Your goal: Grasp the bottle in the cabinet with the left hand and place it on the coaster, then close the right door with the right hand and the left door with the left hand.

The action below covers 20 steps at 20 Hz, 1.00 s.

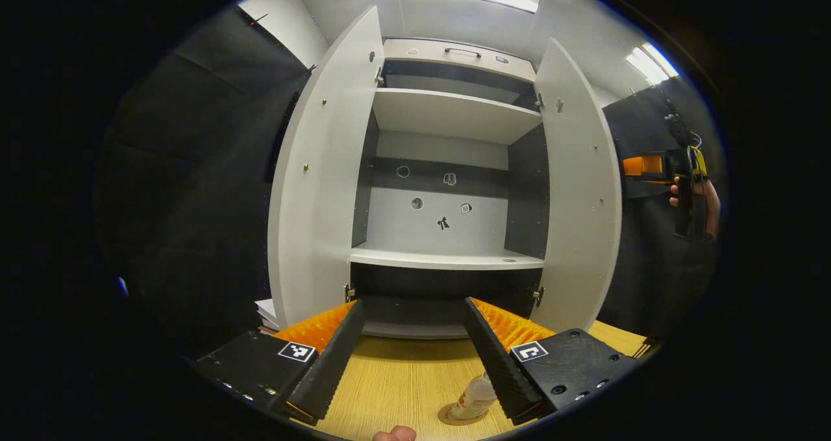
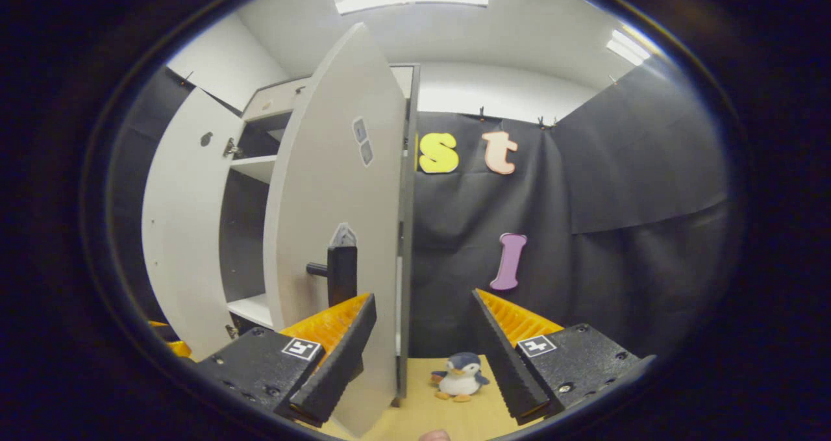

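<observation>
The bottle (image 1: 476, 395) is standing on its coaster (image 1: 462, 417) on the tabletop (image 1: 402, 376), just beside the left claw (image 1: 411, 363), which is gaping wide and holding nothing. The cabinet (image 1: 448, 168) is standing with both doors open. The right claw (image 2: 422, 356), also spread and empty, is hovering beside the right door (image 2: 337, 188), likely readying to push it shut.

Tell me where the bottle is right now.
In the left gripper view the bottle stands on the coaster on the wooden table, low, beside the left gripper's right finger.
</observation>
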Motion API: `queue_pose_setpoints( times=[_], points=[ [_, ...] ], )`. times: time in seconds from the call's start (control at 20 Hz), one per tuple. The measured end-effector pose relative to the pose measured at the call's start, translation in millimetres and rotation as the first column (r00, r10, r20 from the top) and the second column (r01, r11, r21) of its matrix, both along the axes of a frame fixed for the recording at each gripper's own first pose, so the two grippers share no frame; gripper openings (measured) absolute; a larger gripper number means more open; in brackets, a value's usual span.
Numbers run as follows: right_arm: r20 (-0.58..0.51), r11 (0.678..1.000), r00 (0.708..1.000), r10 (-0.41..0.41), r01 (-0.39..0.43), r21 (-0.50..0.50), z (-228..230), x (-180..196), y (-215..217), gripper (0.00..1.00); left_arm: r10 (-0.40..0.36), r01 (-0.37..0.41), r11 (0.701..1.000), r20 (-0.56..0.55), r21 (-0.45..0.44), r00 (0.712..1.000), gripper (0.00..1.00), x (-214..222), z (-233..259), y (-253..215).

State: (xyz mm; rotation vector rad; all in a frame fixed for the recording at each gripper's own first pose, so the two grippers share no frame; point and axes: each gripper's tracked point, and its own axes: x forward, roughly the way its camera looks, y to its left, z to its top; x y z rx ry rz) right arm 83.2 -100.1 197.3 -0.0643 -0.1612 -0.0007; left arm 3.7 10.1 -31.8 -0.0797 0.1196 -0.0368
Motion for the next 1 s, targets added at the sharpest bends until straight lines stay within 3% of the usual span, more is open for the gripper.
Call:
queue_pose_setpoints(
  times=[0.45, 0.7, 1.0],
  points=[
    [-0.023, 0.99, 0.99, 0.14, -0.139, 0.008, -10.1, 43.8, 74.5, 0.96, 0.001, -0.001, 1.0, 0.003, 0.019, 1.0, 0.94, -11.2, 3.1, -0.4],
    [-0.012, 0.991, 0.991, 0.13, -0.13, 0.025, -11.6, 38.9, 71.9, 0.96, 0.01, -0.011, 0.999, 0.015, 0.039, 1.0, 0.94, -17.6, 8.1, 3.6],
    [0.011, 0.998, 0.998, 0.056, -0.056, -0.011, -26.3, -6.4, 54.2, 0.95, 0.0, 0.0, 1.0, 0.032, 0.026, 0.999, 0.93, -15.4, 19.8, 0.3]
  ],
)
